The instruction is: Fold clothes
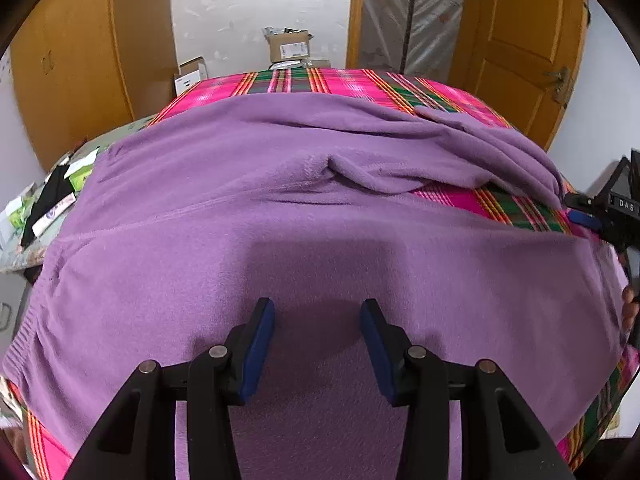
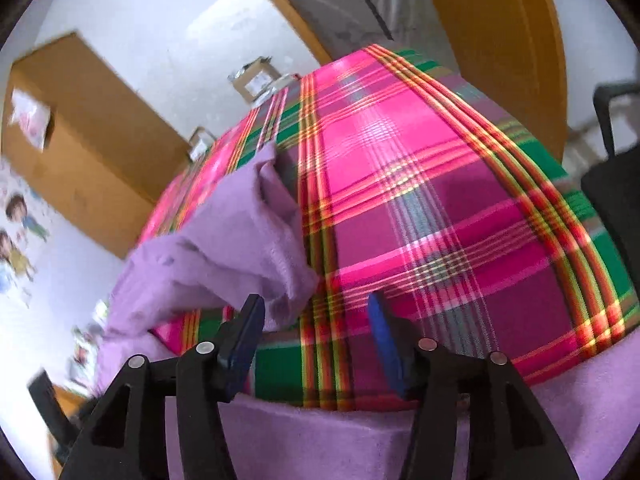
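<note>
We count one garment: a soft purple fleece sweater [image 1: 320, 208] with a ribbed hem, spread across a pink, green and orange plaid cloth [image 1: 348, 80] that covers the surface under it; what that surface is we cannot tell. One sleeve [image 1: 492, 144] lies folded over the right side, leaving a strip of plaid bare beneath it.

We hold two grippers. Our left gripper [image 1: 318, 312] hovers low over the sweater's middle, jaws spread, nothing between its blue pads. Our right gripper [image 2: 316, 308] sits at the sweater's right edge, jaws also spread and empty, with a bunched sleeve end [image 2: 276, 248] just beside its left finger; the left wrist view cuts this gripper off at the frame edge.

Behind stand two orange wooden doors [image 1: 520, 40] and three cardboard boxes [image 1: 290, 46], small and partly hidden. The right view is blurred.
</note>
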`<state>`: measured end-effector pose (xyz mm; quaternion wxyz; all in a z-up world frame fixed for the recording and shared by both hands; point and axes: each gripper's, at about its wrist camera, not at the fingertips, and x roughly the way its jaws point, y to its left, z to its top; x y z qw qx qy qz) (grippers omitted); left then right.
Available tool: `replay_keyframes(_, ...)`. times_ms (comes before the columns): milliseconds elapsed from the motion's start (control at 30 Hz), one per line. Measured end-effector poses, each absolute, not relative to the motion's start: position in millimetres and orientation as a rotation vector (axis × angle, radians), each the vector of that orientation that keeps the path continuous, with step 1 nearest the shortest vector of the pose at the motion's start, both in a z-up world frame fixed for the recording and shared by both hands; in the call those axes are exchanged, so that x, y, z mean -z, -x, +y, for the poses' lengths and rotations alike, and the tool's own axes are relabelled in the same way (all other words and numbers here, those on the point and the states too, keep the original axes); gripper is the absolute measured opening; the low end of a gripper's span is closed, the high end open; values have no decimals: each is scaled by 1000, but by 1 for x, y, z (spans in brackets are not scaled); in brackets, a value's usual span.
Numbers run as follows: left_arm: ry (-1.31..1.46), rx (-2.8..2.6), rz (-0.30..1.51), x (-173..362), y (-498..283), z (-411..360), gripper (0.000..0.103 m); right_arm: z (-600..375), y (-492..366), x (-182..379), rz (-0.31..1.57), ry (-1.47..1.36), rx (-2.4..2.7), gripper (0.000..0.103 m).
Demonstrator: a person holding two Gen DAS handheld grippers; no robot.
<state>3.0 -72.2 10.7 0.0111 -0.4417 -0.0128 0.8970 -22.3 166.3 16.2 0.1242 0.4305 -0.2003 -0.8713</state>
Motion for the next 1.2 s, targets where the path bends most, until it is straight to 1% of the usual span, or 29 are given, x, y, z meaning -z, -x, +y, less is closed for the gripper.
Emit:
replay_keyframes(67, 1374, -2788, -40, -10, -3, -73, 46, 163, 23, -18, -523, -1277, 2537, 56)
replay_keyframes(200, 1392, -2791, -36, -12, -1, -76, 46, 166, 21, -20, -469, -1319, 2630, 56)
replay_keyframes(267, 1397, -2808, -26, -15, -1, -77, 46, 168, 19, -25, -440, -1316, 2665, 56)
replay_keyframes(300, 1373, -2819, -31, -19, -2, -78, 45, 168, 17, -34, -415, -1268, 2687, 55)
replay_keyframes(433, 1281, -2840, -55, -34, 3, -81, 45, 155, 26, -67, -226, -1125, 2704, 56)
replay_keyframes(500, 1281, -2837, -44, -34, 10, -81, 45, 143, 43, -74, -138, -1105, 2652, 56)
replay_keyframes(600, 1319, -2834, -30, -26, 20, -82, 45, 126, 79, -71, -40, -1149, 2553, 56)
replay_keyframes(700, 1357, -2828, -52, -17, 24, -85, 45, 113, 106, -59, 18, -1196, 2488, 56)
replay_keyframes(867, 1384, -2825, -73, -9, 25, -85, 45, 105, 126, -42, 3, -1260, 2431, 55)
replay_keyframes(933, 1387, -2827, -58, -9, 27, -84, 45, 105, 124, -42, -12, -1254, 2444, 41)
replay_keyframes(967, 1387, -2829, -48, -8, 26, -83, 45, 106, 123, -41, -19, -1251, 2451, 27)
replay_keyframes(1000, 1387, -2830, -41, -8, 26, -82, 46, 106, 122, -41, -27, -1248, 2457, 17)
replay_keyframes(1067, 1387, -2832, -37, -8, 26, -80, 46, 113, 117, -43, -55, -1230, 2484, 15)
replay_keyframes(1100, 1387, -2832, -38, -8, 26, -80, 46, 121, 112, -47, -79, -1212, 2508, 11)
replay_keyframes(1200, 1386, -2831, -47, -9, 26, -82, 46, 156, 92, -59, -190, -1162, 2604, 10)
